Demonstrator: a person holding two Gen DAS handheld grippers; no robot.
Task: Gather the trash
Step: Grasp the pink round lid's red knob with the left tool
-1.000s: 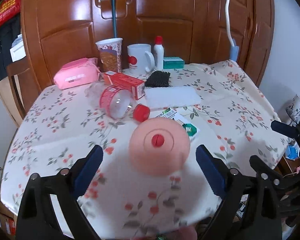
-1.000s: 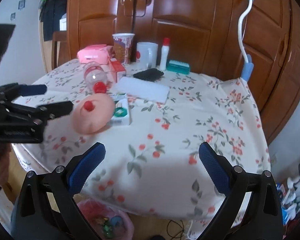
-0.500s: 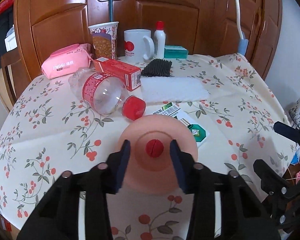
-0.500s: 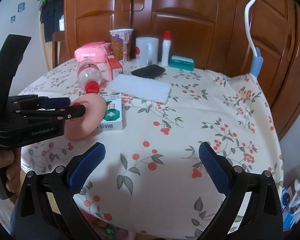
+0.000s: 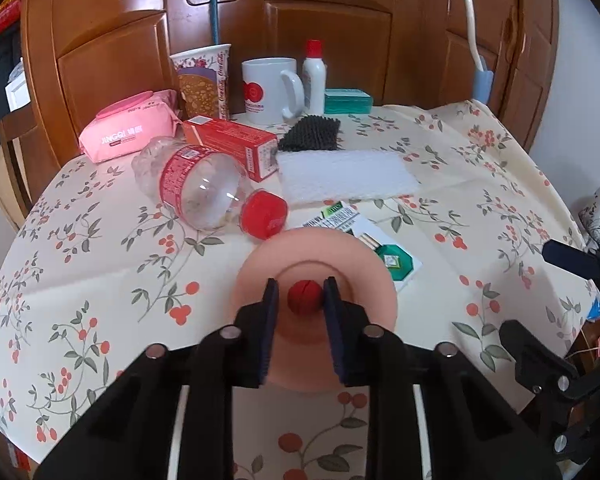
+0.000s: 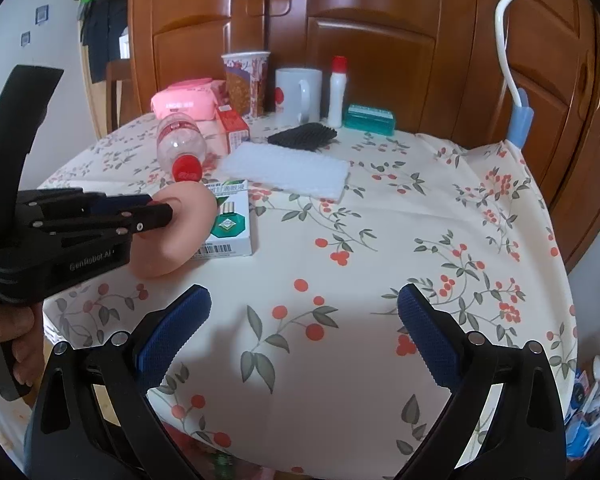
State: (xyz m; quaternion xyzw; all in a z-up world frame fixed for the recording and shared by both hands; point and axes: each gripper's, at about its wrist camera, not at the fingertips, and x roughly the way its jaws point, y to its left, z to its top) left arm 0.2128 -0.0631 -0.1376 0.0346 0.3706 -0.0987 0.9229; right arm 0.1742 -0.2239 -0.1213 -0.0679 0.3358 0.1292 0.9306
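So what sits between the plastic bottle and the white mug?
A red carton lies between the plastic bottle and the white mug, its side against the bottle. The left wrist view shows it best.

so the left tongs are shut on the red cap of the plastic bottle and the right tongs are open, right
Not quite. The left tongs are shut on the red knob of the peach dome, not the plastic bottle cap, as the left wrist view shows. The right tongs are open.
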